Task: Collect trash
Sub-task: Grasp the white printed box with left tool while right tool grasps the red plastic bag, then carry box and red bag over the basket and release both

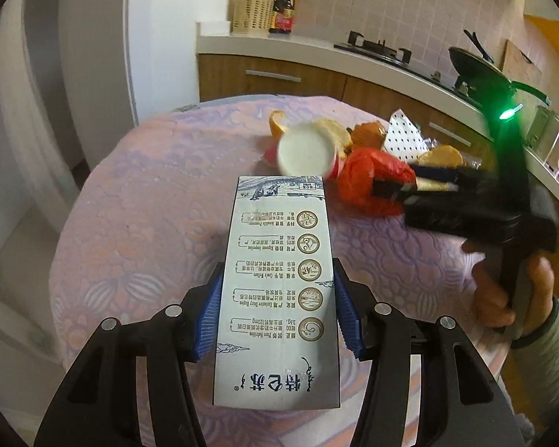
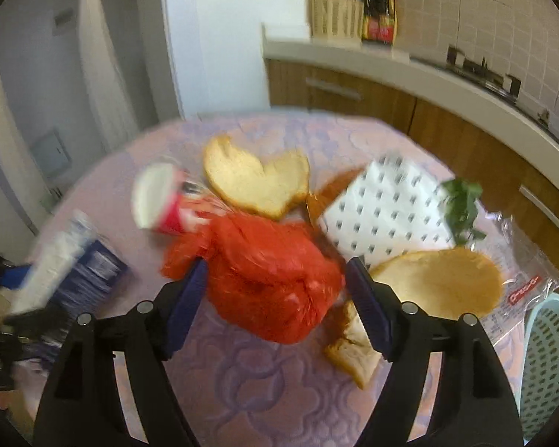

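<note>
My left gripper (image 1: 277,313) is shut on a white milk carton (image 1: 277,279) and holds it above the table; the carton also shows blurred in the right wrist view (image 2: 61,260). My right gripper (image 2: 275,294) is open, its blue pads on either side of a crumpled red plastic bag (image 2: 268,275), seen in the left wrist view too (image 1: 369,178). A tipped red paper cup (image 2: 164,197) lies beside the bag. Bread slices (image 2: 257,178) (image 2: 443,279), orange peel (image 1: 275,123) and a dotted paper wrapper (image 2: 387,208) lie around it.
The round table has a lilac patterned cloth (image 1: 156,171). A light green perforated basket (image 2: 548,365) stands at the right edge. A clear zip bag (image 2: 521,283) and green leaves (image 2: 462,205) lie nearby. A kitchen counter with a stove (image 1: 372,48) is behind.
</note>
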Motion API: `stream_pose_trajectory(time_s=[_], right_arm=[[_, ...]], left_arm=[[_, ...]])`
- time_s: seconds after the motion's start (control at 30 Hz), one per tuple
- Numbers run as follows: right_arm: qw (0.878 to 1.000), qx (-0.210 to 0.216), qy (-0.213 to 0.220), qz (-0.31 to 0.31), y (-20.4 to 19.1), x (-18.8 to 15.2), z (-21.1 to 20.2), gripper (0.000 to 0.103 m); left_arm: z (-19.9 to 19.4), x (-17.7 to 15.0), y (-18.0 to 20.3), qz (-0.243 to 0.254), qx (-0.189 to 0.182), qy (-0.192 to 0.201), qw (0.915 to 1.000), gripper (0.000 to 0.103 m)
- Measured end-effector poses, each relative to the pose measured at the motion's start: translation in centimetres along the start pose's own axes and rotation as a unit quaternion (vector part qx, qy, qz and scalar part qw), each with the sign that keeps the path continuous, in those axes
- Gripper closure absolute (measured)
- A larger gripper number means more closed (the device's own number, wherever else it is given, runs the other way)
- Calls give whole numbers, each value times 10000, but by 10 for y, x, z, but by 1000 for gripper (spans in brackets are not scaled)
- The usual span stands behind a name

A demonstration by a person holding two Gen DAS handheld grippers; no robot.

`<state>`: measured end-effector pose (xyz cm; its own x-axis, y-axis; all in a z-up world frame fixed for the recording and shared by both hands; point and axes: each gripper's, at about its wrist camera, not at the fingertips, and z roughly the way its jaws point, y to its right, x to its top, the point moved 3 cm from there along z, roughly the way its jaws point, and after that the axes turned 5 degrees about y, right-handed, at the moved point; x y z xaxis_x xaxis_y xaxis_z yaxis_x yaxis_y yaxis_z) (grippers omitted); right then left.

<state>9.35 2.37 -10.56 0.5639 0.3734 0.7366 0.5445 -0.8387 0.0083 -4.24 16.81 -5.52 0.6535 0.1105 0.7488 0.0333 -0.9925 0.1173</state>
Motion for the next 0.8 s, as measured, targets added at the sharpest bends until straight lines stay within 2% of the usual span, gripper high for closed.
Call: stream_pose_trajectory(time_s=[0.07,0.17,0.37,0.57,0.8], right_arm=[[9999,52,88,9,0,2,-4,43],[9996,109,251,18,0,-1,-19,51],[9970,62,731,240,14,-12,-66,54],[9893,-188,1252,721,56,-19,-128,54],[9746,-862,1586,1325,131,-39,-186,54]], left_arm=[[-1,0,2,-16,-33,39,10000,51],[-5,1,3,-84,-58,81,9999,51],[-18,12,18,-44,-235,317,9992,51],[-32,36,68,274,-488,680,9961,51],[-23,70,154,704,-976,899,9886,51]])
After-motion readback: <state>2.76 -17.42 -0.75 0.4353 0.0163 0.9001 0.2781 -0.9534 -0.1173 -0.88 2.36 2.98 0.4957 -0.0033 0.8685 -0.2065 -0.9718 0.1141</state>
